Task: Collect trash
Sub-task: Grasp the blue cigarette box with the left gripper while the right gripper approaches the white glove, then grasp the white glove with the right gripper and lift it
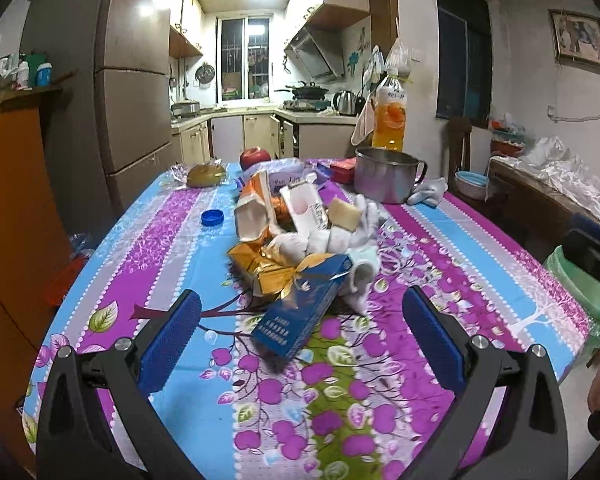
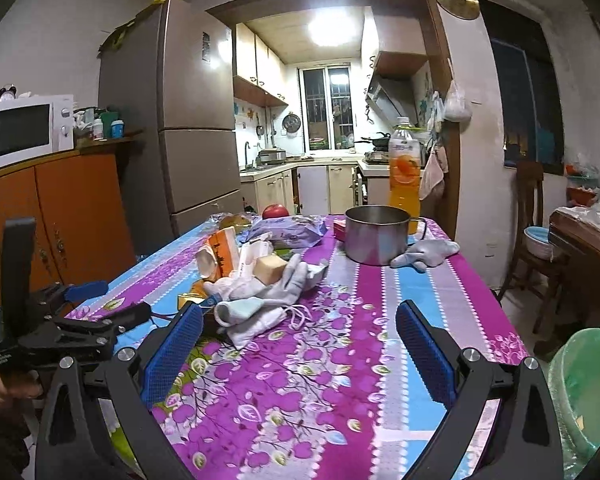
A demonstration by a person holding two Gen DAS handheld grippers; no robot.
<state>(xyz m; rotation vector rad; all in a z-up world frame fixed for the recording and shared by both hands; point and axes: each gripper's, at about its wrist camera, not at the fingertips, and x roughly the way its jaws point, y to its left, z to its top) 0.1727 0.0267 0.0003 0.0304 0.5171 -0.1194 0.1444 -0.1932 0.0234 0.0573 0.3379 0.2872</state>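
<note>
One heap of trash (image 1: 300,236) sits mid-table: a blue carton (image 1: 300,312), an orange-and-white carton (image 1: 252,216), gold wrappers (image 1: 260,268), and crumpled tissues. One blue bottle cap (image 1: 212,217) lies toward the left edge. The left gripper (image 1: 300,332) gapes wide, empty, straddling the blue carton's near end. The right gripper (image 2: 300,340) hangs equally wide, holding nothing, with the heap just beyond its left finger.
</note>
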